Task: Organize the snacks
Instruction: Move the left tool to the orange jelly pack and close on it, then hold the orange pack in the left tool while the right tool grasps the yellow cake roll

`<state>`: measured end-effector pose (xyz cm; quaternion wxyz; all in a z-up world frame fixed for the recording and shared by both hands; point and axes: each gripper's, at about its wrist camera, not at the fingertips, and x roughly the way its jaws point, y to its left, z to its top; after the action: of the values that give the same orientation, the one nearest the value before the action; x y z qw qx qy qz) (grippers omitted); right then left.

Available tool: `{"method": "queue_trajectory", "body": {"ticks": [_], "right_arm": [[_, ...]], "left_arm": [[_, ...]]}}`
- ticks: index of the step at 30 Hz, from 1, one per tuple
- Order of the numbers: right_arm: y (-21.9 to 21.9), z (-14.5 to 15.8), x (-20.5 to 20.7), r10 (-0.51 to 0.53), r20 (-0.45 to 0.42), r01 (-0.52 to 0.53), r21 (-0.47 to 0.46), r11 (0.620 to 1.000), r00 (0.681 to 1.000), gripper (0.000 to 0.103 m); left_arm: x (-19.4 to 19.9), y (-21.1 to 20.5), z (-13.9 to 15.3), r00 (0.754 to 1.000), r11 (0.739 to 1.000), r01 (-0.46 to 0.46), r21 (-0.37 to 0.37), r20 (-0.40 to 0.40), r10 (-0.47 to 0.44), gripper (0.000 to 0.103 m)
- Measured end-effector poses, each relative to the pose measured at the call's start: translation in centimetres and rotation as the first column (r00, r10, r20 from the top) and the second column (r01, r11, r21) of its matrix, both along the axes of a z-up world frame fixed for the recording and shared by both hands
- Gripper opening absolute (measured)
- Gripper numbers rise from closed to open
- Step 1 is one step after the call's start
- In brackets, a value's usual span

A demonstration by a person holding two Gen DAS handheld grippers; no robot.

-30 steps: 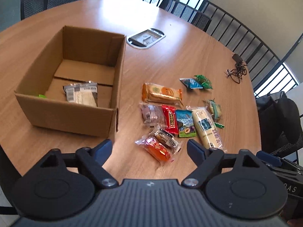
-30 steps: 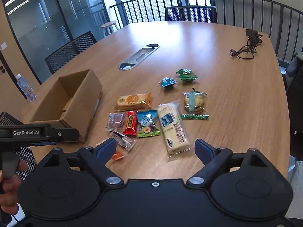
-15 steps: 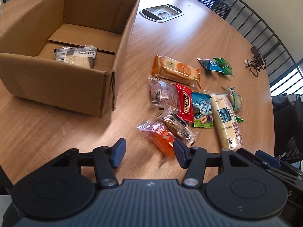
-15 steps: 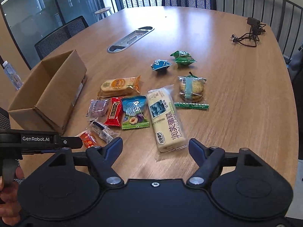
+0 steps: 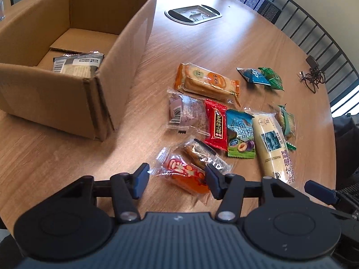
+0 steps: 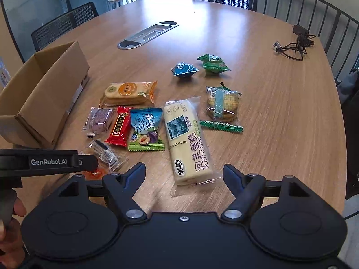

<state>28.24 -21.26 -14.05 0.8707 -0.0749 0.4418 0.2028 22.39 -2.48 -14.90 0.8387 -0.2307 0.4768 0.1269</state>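
Orange snack packet between closing left gripper jaws, angled down; right gripper spread above cake bar.

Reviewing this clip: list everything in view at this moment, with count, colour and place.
cardboard box: 1, brown, open, left of the snacks
packet in box: 1, clear and silver, on the box floor
orange jelly packet: 1, between the left jaws
dark-bar packet: 1, clear wrapper, beside the jelly
purple cake: 1, clear wrapper
red candy bar: 1
plum packet: 1, blue and green
long cake: 1, cream, before the right gripper
orange biscuit pack: 1
round biscuits: 1 pack
green strip: 1
blue pouch: 1
green pouch: 1
cable: 1, black, far right
table: 1, wooden
left gripper: closing
right gripper: open
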Motion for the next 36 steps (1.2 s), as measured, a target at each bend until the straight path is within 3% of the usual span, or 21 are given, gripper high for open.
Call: {"method": "queue_trajectory", "body": {"ticks": [1,3,9,12,13,14,21,29,36], "right_arm": [[0.1,0.0,0.1,0.005,0.003,-0.005,0.0,1.0,1.0,0.075],[0.5,-0.1,0.3,0.012,0.009,-0.012,-0.004,1.0,1.0,0.075],[1.3,-1.0,1.2,0.019,-0.001,-0.019,-0.017,1.0,1.0,0.074],[2.0,-1.6,1.1,0.035,0.0,-0.035,-0.068,0.997,0.999,0.06],[2.2,-1.7,0.9,0.04,0.012,-0.039,-0.098,0.994,0.999,0.042],[2.3,-1.6,0.9,0.043,0.016,-0.041,-0.118,0.992,0.999,0.036],[1.5,-0.7,0.4,0.045,-0.038,-0.048,-0.091,0.995,0.998,0.032],[-0.4,0.7,-1.9,0.025,-0.084,-0.024,0.018,1.0,0.996,0.03],[-0.7,0.4,-3.9,0.038,-0.096,-0.039,-0.004,0.999,0.995,0.03]], "left_arm": [[0.0,0.0,0.0,1.0,1.0,0.004,-0.01,0.003,-0.004,0.044],[-0.2,0.1,0.0,1.0,0.999,0.006,-0.036,0.005,-0.006,0.028],[-0.8,0.7,0.5,1.0,1.0,-0.009,-0.008,-0.008,0.009,0.024],[-1.1,0.9,0.7,1.0,1.0,-0.019,0.005,-0.013,0.019,0.023],[-1.2,1.0,0.8,1.0,1.0,-0.018,0.007,-0.013,0.018,0.022],[-1.3,1.0,0.9,1.0,1.0,-0.014,0.01,-0.013,0.014,0.022],[-2.1,1.4,1.3,1.0,1.0,0.004,0.004,-0.005,-0.004,0.018],[-4.1,2.5,2.8,0.999,0.999,0.035,0.005,0.035,-0.035,0.015],[-5.2,3.2,2.9,0.998,0.999,0.049,-0.01,0.039,-0.049,0.014]]}}
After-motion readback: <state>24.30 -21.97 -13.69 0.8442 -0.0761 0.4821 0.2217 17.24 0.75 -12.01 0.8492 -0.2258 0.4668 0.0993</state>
